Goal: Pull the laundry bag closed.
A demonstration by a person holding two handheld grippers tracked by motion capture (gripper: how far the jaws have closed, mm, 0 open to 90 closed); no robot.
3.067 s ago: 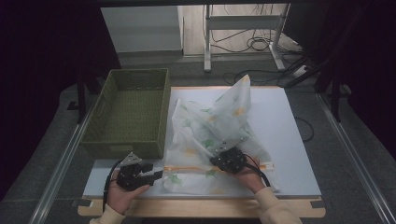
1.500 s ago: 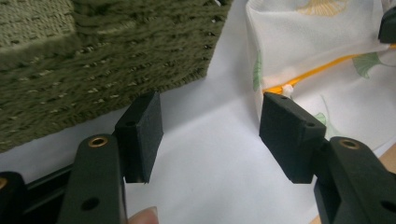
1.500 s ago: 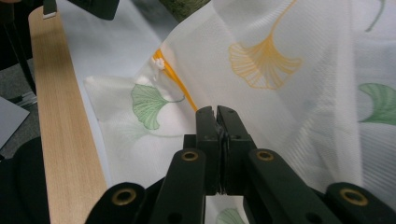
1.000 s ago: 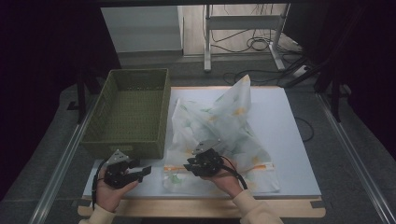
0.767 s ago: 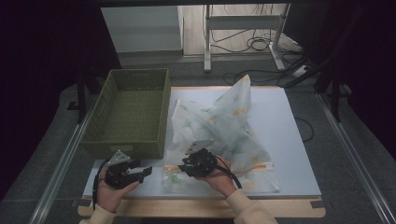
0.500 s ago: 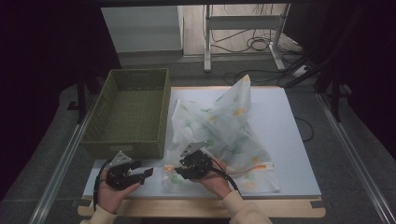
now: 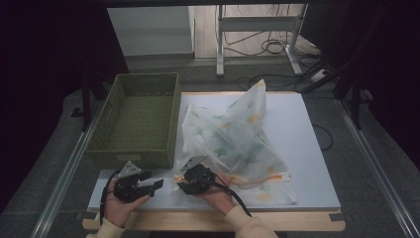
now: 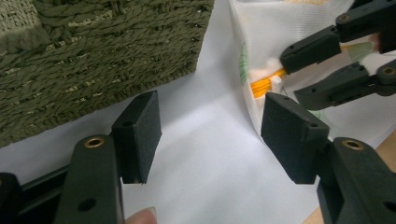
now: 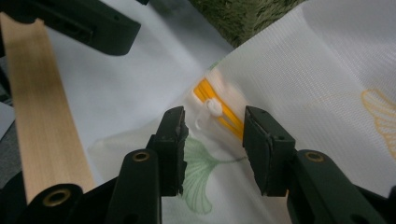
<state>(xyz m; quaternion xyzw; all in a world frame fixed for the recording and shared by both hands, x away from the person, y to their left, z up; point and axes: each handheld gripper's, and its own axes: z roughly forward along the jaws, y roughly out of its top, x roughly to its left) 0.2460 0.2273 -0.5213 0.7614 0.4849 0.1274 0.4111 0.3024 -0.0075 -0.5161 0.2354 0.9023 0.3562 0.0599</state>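
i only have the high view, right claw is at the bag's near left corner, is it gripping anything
Observer: No. In the right gripper view the right claw stands open; its jaws have just been opening, with the white zipper pull between them, untouched.
Operator: what's the zipper look like
Observer: Orange, running along the edge of the bag, the pull at its end.
Operator: and the left claw
Observer: The left claw is open over bare table, its right pad beside the bag's corner. The basket lies behind it.
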